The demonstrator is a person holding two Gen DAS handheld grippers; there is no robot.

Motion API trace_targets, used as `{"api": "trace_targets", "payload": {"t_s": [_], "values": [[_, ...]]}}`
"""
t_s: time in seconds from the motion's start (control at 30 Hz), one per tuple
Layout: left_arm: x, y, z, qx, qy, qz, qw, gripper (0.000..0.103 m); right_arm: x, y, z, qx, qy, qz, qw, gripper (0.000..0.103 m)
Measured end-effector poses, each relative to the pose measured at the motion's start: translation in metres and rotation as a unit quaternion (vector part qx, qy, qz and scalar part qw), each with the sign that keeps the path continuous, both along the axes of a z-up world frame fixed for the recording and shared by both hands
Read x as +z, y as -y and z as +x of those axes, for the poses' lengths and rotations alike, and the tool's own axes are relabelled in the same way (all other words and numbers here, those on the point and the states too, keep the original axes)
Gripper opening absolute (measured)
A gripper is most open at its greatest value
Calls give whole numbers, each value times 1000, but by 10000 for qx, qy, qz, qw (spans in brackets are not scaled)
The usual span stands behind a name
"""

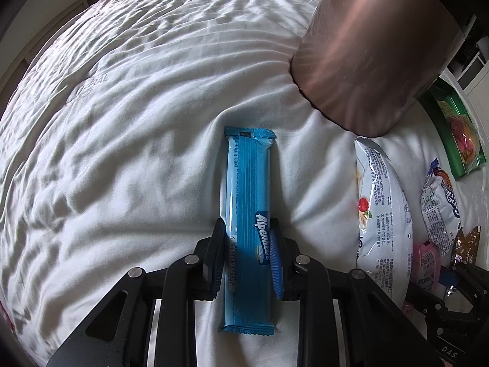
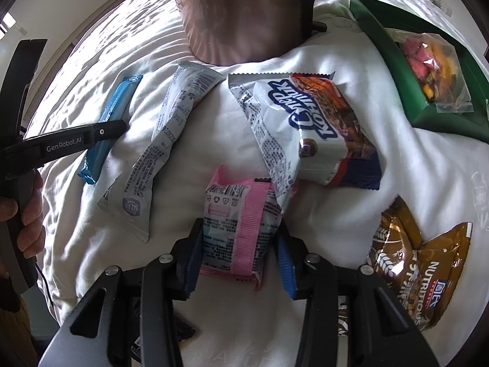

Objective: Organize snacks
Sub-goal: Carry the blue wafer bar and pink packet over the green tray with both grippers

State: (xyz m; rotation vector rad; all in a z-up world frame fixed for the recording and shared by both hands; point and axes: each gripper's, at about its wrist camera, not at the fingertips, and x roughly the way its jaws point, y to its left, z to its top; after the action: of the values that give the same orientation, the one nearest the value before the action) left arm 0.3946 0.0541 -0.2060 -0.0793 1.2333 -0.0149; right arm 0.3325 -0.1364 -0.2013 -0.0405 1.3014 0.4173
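Here left gripper jaws pinch the blue Alpenliebe bar; right gripper jaws pinch a pink packet.

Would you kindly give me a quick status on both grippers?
Left gripper shut on blue Alpenliebe bar. Right gripper shut on pink packet. Cookie bag overlaps the packet's corner.

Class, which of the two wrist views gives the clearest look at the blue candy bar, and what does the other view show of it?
The left wrist view: the blue candy bar lies full length in mid-frame, brand lettering readable, clamped between the left gripper jaws. The right wrist view shows the blue candy bar only small, at the left edge, partly crossed by the left gripper's black body.
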Motion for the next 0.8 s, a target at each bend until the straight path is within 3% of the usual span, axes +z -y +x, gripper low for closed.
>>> {"api": "trace_targets", "payload": {"t_s": [0.37,0.8], "values": [[20,-3,-25,-240,444,67,9987,22,6,13,-4,82,38,178,9998,16],[40,-1,-40,-208,645,-51,9977,22,19,30,-14,143,23,367,9992,16]]}}
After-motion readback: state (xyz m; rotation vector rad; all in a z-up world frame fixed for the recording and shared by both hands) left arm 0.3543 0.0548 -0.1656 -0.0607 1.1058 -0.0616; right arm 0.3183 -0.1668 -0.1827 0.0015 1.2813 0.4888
